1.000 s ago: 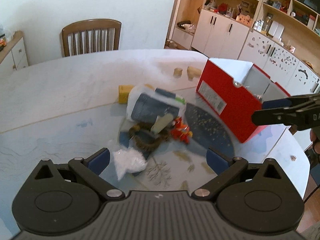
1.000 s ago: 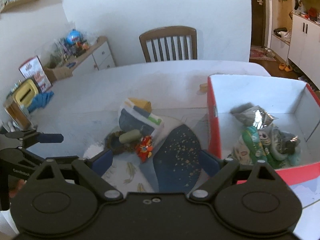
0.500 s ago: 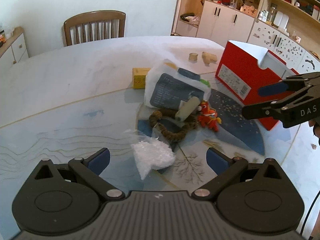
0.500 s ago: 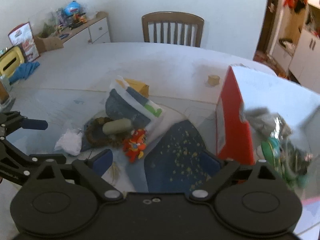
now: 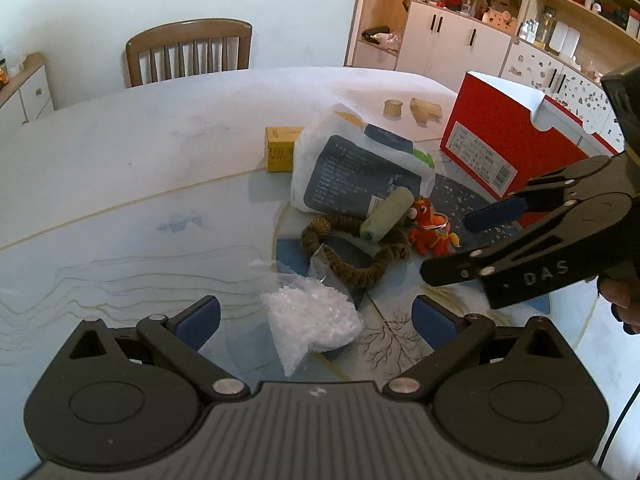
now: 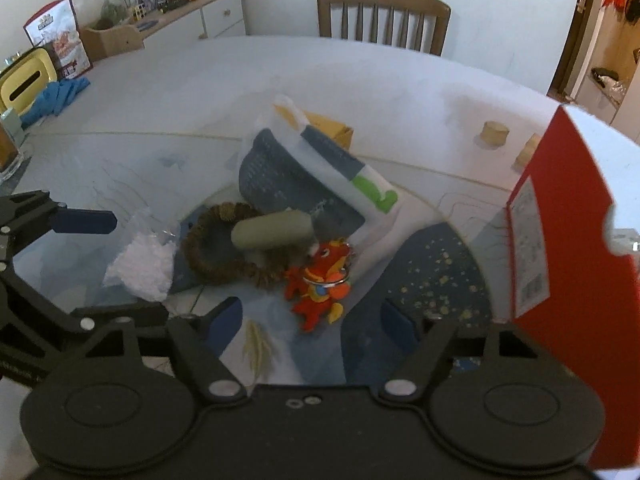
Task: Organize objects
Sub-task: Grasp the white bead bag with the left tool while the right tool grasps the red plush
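Two grippers hang over a cluttered table [image 5: 120, 168], both with jaws spread wide and nothing between them. The left gripper [image 5: 316, 316] sits low at the near edge of the pile, its blue pads either side of a clear bag of white granules [image 5: 312, 320] that lies just in front of it. The right gripper [image 6: 312, 316] hovers near the right side of the pile, with the red plush toy [image 6: 320, 280] lying just beyond its open fingers; from the left wrist view it reaches in from the right edge, above the table near the toy. The toy carries a metal ring and rests on a dark blue speckled patch [image 6: 432, 276] of the table's surface. Just left of the toy a grey-green cylinder [image 5: 386, 214] lies tilted across a brown ring-shaped wreath [image 5: 352, 256], touching it. Behind these a white pouch with a dark blue label [image 5: 356, 176] leans over a small yellow box [image 5: 280, 148]. The red cardboard box [image 5: 512, 148] stands at the far right, well apart from the toy; its inside is not visible from either camera. Two small tan pieces [image 5: 412, 108], possibly wooden blocks, sit on the table behind it, and a wooden chair [image 5: 188, 52] stands at the far side
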A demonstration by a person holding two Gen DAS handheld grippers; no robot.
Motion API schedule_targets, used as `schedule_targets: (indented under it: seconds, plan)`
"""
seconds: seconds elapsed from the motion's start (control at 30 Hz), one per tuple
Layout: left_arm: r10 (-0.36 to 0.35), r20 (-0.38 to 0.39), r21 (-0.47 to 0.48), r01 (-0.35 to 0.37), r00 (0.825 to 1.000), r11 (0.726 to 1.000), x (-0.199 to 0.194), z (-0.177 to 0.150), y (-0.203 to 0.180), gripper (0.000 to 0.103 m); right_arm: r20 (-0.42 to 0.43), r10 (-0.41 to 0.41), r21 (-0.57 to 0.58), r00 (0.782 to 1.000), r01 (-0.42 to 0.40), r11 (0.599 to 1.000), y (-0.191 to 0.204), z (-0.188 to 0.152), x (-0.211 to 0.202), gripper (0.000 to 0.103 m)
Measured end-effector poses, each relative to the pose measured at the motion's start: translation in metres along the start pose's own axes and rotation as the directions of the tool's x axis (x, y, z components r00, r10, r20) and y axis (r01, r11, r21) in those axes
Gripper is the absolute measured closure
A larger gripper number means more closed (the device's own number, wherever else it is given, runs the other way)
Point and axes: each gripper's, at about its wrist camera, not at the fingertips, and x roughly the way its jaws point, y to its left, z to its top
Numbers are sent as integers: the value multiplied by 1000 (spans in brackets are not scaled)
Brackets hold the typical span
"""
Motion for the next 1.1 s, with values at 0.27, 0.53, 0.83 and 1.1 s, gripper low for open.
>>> schedule_targets:
  seconds: [0.27, 0.53, 0.83, 1.1]
  plan:
    - [-7, -5, 6, 8, 1000, 1000, 5, 2, -2, 21, 11, 12, 11, 1000, -12, 1000, -1, 3, 8, 41]
    - [18, -20, 17, -18, 1000, 1000, 6, 1, -6, 45, 22, -10, -19, 1000, 11, 1000, 4, 3, 8, 63]
    - [10, -47, -13, -11, 999, 1000, 1, 2, -8, 58, 25, -12, 19, 1000, 12, 1000, -1, -5, -1, 68]
    - [-20, -43, -64, 17, 999, 998, -19, 3, -12, 60, 55, 9, 93, 998, -15, 996, -10, -20, -32, 68]
